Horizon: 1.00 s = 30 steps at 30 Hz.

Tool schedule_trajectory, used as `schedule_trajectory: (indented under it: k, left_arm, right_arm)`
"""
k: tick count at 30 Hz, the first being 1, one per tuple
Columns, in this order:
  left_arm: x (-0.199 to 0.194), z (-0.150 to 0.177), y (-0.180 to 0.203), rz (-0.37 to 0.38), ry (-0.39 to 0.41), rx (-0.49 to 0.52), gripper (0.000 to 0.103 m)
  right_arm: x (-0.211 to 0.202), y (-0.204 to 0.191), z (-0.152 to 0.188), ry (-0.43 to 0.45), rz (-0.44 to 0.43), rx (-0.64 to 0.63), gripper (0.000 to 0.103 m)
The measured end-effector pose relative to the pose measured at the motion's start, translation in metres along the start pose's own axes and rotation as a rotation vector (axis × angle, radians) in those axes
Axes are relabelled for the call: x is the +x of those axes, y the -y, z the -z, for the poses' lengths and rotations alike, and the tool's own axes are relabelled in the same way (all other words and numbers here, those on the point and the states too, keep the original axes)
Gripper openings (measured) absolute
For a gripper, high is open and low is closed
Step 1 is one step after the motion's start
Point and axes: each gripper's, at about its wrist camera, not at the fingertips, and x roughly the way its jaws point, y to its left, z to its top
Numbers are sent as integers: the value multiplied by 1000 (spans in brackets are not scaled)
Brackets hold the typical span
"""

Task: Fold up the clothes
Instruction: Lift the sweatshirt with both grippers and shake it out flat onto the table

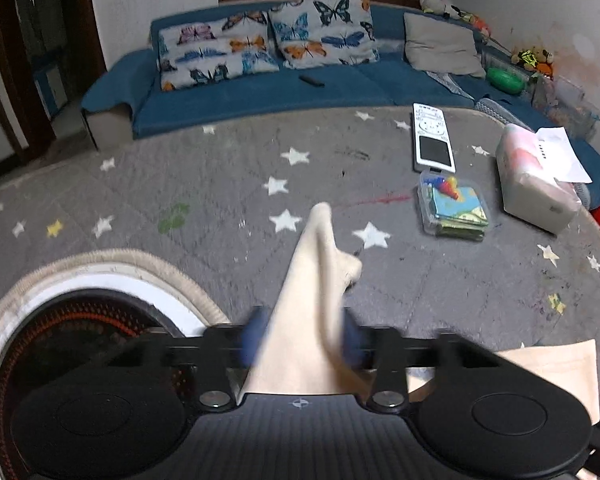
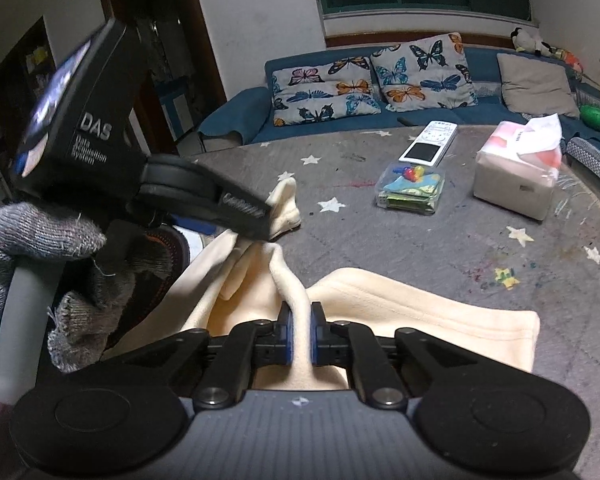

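Cream fleece garment (image 2: 400, 304) is pictured lying rumpled on a grey quilted, star-printed tabletop (image 2: 380, 240), gathered at the 6 o'clock edge of both wrist views. One raised fold is pinched between the blue-padded jaws of the right gripper (image 2: 300, 334), which are closed almost fully on the cloth. In the left wrist view a peaked ridge of the same fleece is seen rising between the jaws of the left gripper (image 1: 300, 340); the pads are blurred, but they appear drawn in against the cloth on both sides, so a grip is judged likely rather than certain. The left tool is held by a hand in a grey knitted glove (image 2: 40, 236) at 9 o'clock in the right view.

A loose hold by the left jaws is judged the chief risk: thick fleece may slide out if it is lifted quickly, and the fold would collapse. Two pinches set close together may also bunch the garment instead of spreading it.

A clear plastic box of coloured items (image 2: 412, 192), a white remote control (image 2: 428, 146) and a soft tissue pack (image 2: 516, 176) lie between 12 and 2 o'clock; they could be swept along if the cloth is thrown forward. A round ribbed device with a rope-trimmed rim (image 1: 80, 320) sits at 8 o'clock in the left view, where a trailing edge might snag.
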Motion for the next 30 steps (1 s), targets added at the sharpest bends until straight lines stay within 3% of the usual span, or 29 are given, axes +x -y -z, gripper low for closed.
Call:
schedule_trajectory:
  k: [4, 16, 27, 30]
  left_arm:
    - [-10, 6, -14, 19, 16, -19, 15]
    - [-97, 39, -81, 18, 180, -127, 11]
    - [-179, 128, -185, -71, 267, -322, 10]
    - [-195, 156, -204, -114, 272, -363, 4]
  right_arm:
    - [-15, 4, 2, 34, 26, 7, 6]
    - [-94, 27, 16, 165, 139, 81, 6]
    - [-168, 56, 59, 265, 231, 221, 6]
    - [-180, 64, 75, 266, 251, 262, 6]
